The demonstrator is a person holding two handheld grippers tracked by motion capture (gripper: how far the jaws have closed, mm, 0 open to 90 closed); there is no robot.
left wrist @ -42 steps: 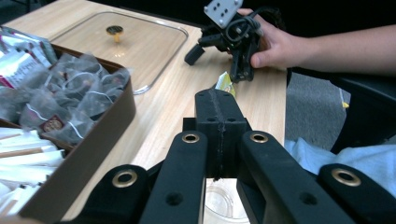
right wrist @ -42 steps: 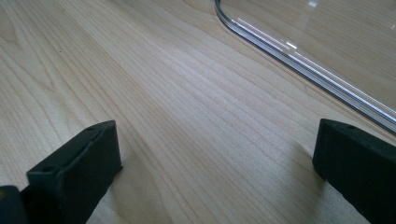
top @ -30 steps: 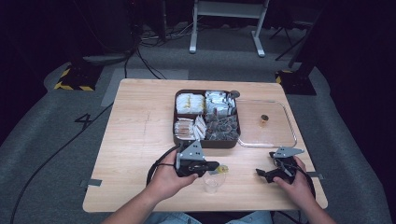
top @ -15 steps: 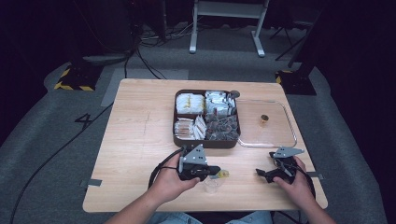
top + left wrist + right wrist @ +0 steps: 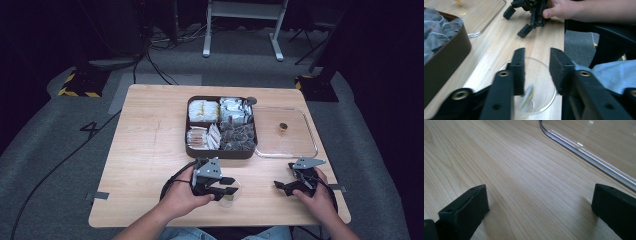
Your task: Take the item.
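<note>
A clear plastic cup (image 5: 229, 194) stands near the table's front edge. My left gripper (image 5: 227, 185) hovers just over it, and in the left gripper view the jaws of this gripper (image 5: 537, 53) stand a little apart above the cup (image 5: 539, 99). They hold nothing. A small pale packet (image 5: 527, 96), blurred, stands on edge inside the cup. My right gripper (image 5: 284, 176) rests on the table to the right, wide open and empty. It also appears at the top of the left gripper view (image 5: 517, 22). In its own view, the right gripper (image 5: 539, 200) has bare wood between its jaws.
A brown compartment tray (image 5: 220, 152) of packets sits at mid-table, its wall (image 5: 449, 57) close on the left. A clear lid (image 5: 300, 145) with a small knob (image 5: 283, 128) lies right of it, and its rim (image 5: 584, 153) runs just beyond my right jaws.
My left gripper has shifted slightly right and toward the front edge, over the cup. The right gripper has stayed put.
</note>
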